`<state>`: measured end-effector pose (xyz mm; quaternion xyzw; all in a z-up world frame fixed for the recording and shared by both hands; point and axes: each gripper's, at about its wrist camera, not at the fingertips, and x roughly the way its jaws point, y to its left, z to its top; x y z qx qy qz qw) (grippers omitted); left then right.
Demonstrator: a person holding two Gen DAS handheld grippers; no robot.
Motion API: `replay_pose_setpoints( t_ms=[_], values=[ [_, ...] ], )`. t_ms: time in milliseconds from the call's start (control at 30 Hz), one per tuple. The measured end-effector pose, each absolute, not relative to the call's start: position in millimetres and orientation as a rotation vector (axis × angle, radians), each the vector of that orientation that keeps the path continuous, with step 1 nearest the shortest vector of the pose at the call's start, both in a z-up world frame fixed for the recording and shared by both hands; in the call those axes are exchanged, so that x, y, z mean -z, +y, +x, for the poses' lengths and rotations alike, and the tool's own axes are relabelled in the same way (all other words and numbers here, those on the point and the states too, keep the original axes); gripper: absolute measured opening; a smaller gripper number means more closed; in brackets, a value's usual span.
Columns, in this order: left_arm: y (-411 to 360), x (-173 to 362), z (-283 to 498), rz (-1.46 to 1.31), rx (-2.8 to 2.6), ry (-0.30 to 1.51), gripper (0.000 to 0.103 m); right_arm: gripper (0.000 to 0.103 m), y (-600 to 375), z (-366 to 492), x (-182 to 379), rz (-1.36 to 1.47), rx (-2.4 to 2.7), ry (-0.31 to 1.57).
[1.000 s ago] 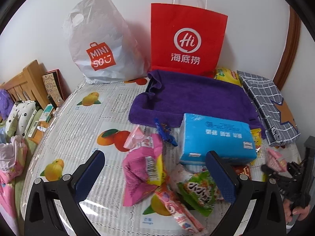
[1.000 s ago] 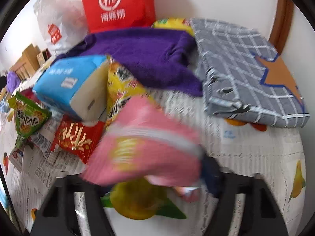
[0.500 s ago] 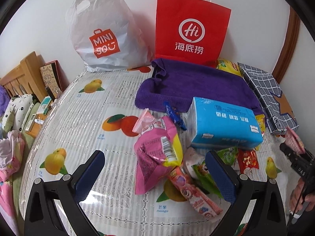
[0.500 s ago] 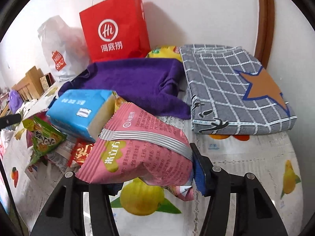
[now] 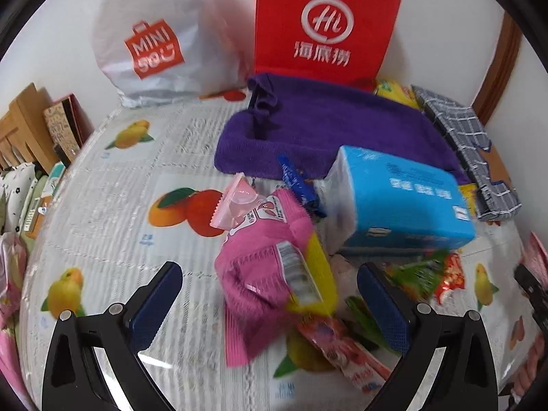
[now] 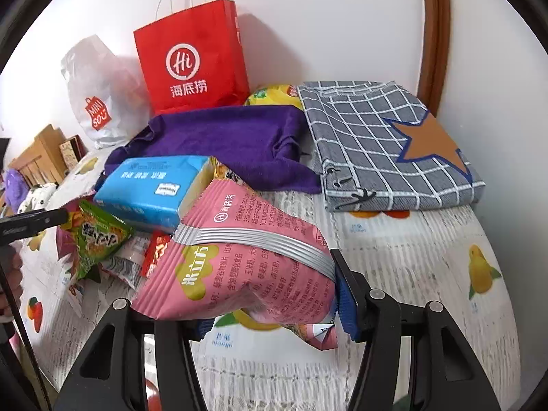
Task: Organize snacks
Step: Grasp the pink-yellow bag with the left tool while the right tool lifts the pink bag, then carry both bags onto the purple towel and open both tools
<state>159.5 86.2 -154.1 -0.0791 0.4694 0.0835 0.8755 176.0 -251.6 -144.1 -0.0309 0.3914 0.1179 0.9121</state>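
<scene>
My right gripper (image 6: 270, 294) is shut on a pink snack bag (image 6: 246, 260) and holds it above the fruit-print tablecloth (image 6: 411, 274). My left gripper (image 5: 270, 294) is open and empty, its jaws wide either side of a magenta snack bag (image 5: 263, 274) lying on the tablecloth (image 5: 113, 205). A green snack bag (image 6: 97, 239), a small red packet (image 6: 156, 251) and a long red-pink packet (image 5: 346, 352) lie in a pile beside a blue tissue pack (image 5: 400, 205). A red paper bag (image 6: 191, 58) stands at the wall.
A white plastic bag (image 5: 154, 41) stands left of the red bag (image 5: 325, 24). A purple towel (image 6: 226, 137) and a folded grey checked cloth (image 6: 387, 144) lie behind the pile. A yellow snack bag (image 6: 274, 94) sits at the back. Wooden furniture (image 5: 24, 120) stands at far left.
My right gripper has lifted the pink bag up and back from the pile. My left gripper has moved forward toward the magenta bag, staying open.
</scene>
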Motion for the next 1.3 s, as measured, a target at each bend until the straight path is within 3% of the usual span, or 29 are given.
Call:
replay_pose_setpoints(
  t_ms=[67, 200, 900, 1300],
  values=[
    [90.3, 164.1, 168.0, -0.162, -0.186, 0.999, 0.099, 0.057, -252.3, 172.4, 145.0, -0.064, -0.223, 0.814],
    [102.4, 172.8, 171.8, -0.239, -0.11, 1.016, 0.066, 0.057, -252.2, 167.2, 147.1, -0.056, -0.174, 0.834],
    [125.5, 121.6, 135.1, -0.228, 0.11, 0.948, 0.064, 0.057, -180.1, 148.2, 131.6, 0.063, -0.159, 0.851],
    [102.1, 93.4, 135.7, -0.224, 0.152, 0.9, 0.064, 0.057, -173.6, 145.8, 106.6, 0.017, -0.17, 0.788]
  ],
)
